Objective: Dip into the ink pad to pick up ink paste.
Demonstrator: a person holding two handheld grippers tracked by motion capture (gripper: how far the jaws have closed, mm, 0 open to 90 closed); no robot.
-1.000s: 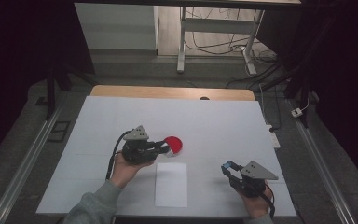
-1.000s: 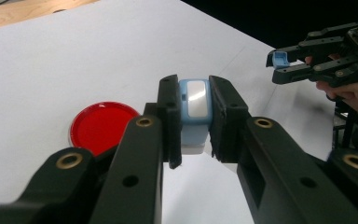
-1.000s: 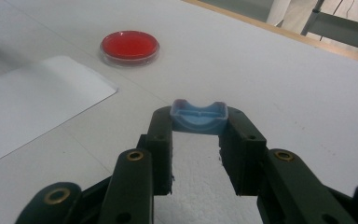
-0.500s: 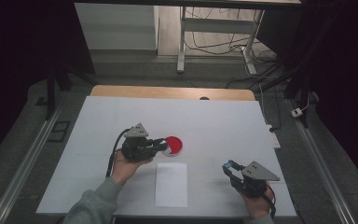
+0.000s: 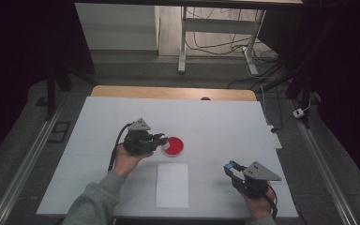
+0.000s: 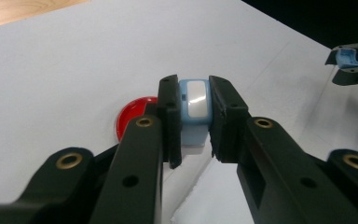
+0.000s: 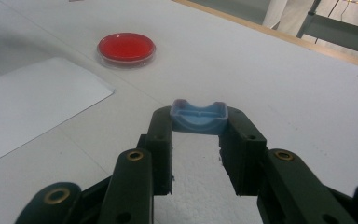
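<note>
My left gripper (image 5: 162,139) is shut on a small light-blue piece with a white face (image 6: 195,103), held at the near-left edge of a round red dish (image 5: 174,146). From the left gripper view the dish (image 6: 131,117) lies just behind and below the left gripper (image 6: 195,93). My right gripper (image 5: 229,168) rests at the front right, shut on a blue trough-shaped piece (image 7: 199,118) pinched at its tips (image 7: 199,122). A white paper sheet (image 5: 172,185) lies between the two hands.
The white tabletop (image 5: 215,117) has a wooden strip (image 5: 173,92) along its far edge. A white power strip (image 5: 275,138) sits by the right edge. Metal rails run down both sides of the table, and a stand with cables is behind it.
My left gripper has edged slightly away from the person with its piece still gripped. The right gripper, the dish and the paper have stayed put.
</note>
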